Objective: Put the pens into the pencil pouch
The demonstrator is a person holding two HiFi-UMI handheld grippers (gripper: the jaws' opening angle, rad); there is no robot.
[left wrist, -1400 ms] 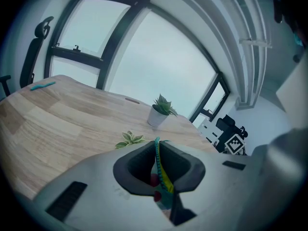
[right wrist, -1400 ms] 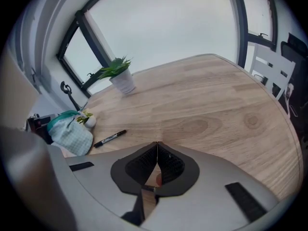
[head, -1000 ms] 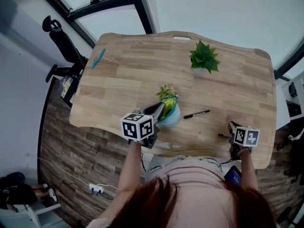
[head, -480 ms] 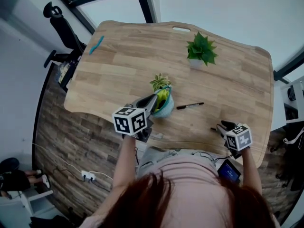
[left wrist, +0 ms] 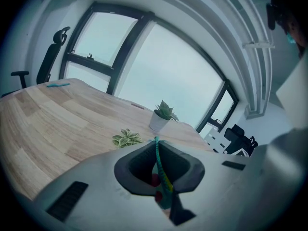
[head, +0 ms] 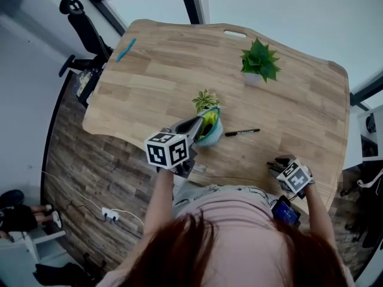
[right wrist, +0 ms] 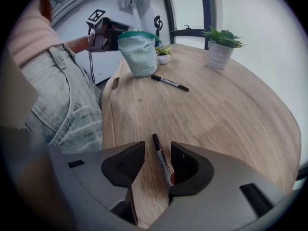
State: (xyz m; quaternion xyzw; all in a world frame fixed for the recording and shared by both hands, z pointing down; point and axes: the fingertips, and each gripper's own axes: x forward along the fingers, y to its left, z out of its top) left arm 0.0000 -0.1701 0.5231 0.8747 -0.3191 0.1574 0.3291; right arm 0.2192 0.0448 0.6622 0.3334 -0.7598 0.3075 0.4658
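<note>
Head view: wooden worktop (head: 155,82) w/ the person at its near edge. Left hand-held gripper (head: 196,126) reaches in from the near edge to the teal pencil pouch (head: 212,133), which stands upright about mid-worktop, just in front of a small variegated plant (head: 205,99). Far pen (head: 242,133), black, lies flat just right of the pouch. Bigger potted plant (head: 259,61) stands well behind it. Teal pen (head: 125,49) sits at the far left corner. Right hand-held gripper (head: 276,165) is at the near right edge, pointing steeply down at the wood.

Left gripper view: jaws together, clamped on the pouch (left wrist: 161,177) rim; the teal zip edge runs up between the pads. Beyond it are the small plant (left wrist: 126,138), the potted plant (left wrist: 163,115), the teal pen (left wrist: 57,84) and an office chair (left wrist: 50,52).

Right gripper view: jaws apart, having just been opening. Near pen (right wrist: 160,158), black, lies on the wood between them, close to the image-right pad; can't tell if it touches, and nothing presses on it. Further off is the far pen (right wrist: 169,82), then the pouch (right wrist: 139,54), mouth up, held at its rim by the left gripper (right wrist: 108,37). The person's jeans (right wrist: 72,105) fill the left side.
</note>
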